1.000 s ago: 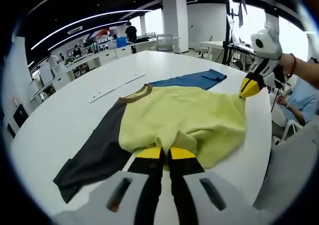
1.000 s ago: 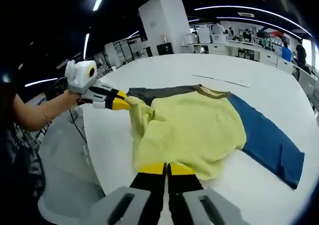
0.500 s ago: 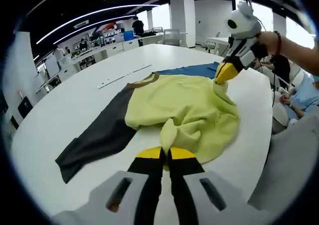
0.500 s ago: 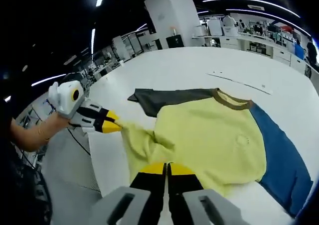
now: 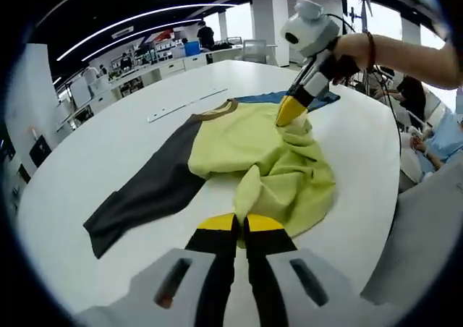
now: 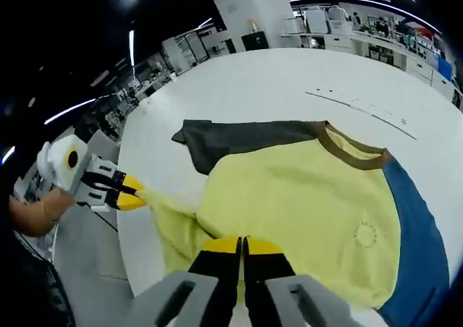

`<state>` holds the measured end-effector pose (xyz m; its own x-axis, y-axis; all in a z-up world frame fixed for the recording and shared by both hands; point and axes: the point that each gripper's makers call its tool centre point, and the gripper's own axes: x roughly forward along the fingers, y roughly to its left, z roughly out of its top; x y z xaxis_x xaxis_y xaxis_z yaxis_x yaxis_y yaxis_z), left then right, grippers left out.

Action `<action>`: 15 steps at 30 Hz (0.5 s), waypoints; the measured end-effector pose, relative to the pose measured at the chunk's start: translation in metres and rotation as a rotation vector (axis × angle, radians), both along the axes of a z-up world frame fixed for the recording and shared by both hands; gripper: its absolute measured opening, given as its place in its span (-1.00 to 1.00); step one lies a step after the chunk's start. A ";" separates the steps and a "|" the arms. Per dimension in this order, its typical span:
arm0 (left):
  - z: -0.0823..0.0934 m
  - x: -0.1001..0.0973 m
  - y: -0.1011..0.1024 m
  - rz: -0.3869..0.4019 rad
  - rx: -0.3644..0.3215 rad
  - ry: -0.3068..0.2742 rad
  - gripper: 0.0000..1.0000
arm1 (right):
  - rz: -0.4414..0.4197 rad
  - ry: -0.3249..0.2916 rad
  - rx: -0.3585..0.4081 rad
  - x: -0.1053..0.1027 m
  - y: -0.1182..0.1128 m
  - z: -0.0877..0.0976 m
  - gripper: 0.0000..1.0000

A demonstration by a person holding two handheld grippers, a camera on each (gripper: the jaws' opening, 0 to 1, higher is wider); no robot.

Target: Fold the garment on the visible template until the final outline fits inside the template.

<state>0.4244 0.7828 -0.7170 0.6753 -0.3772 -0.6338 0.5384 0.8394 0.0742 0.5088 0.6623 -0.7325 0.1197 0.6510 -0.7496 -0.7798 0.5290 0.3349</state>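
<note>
A yellow garment point(image 5: 253, 142) with one grey and one blue sleeve lies rumpled on the white worktop point(image 5: 94, 153). Both the left claw point(image 5: 241, 222) and right claw point(image 6: 242, 245) are clamped tight on its yellow hem, pulling it up into folds.

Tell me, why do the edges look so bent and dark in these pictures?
Left gripper view: the fisheye lens bows the white table and ceiling lights, and windows at upper right glare. Right gripper view: the same curving; the room's left side is dim, while the yellow shirt stays sharp and evenly lit.
</note>
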 end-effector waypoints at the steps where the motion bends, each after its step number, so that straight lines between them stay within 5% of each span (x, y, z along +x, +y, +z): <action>1: -0.001 0.000 0.001 0.004 -0.002 0.002 -0.98 | 0.002 0.003 -0.005 0.001 0.000 -0.003 -1.00; 9: -0.008 -0.001 0.005 0.036 -0.018 0.023 -0.98 | -0.005 0.042 -0.025 0.002 0.002 -0.023 -1.00; 15: -0.009 -0.001 0.008 0.051 -0.026 0.030 -0.98 | -0.064 0.051 0.060 0.001 -0.002 0.003 -0.77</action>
